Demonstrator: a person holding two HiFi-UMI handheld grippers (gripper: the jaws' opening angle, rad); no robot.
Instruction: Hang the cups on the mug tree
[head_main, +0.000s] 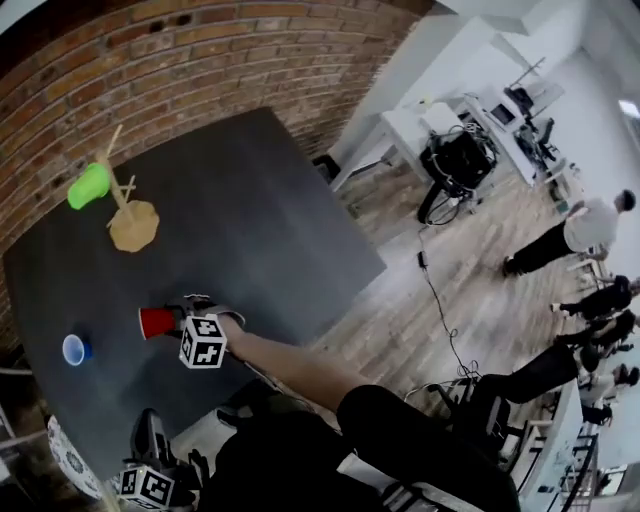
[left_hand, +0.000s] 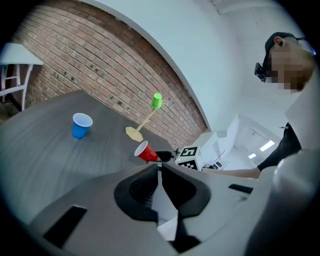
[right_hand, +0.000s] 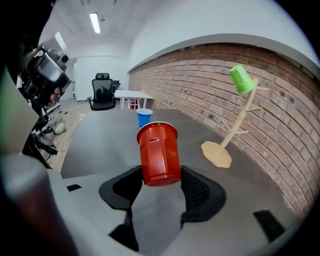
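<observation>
right gripper (right_hand: 161, 178) jaws grasp the red cup (right_hand: 159, 150) by its base, mouth forward, clear of the surface (head_main: 250, 220), so it can slip over a peg of the mug tree (right_hand: 240, 122) near the far edge. left gripper (left_hand: 160, 175) jaws clenched, empty.

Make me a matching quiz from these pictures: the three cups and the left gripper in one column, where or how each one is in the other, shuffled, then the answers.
1. green cup
2. red cup
3. blue cup
4. left gripper

A. standing on the table
B. shut, nothing between the jaws
C. hung on the mug tree
D. gripped by the right gripper

Pairs: 1-C, 2-D, 3-A, 4-B
</observation>
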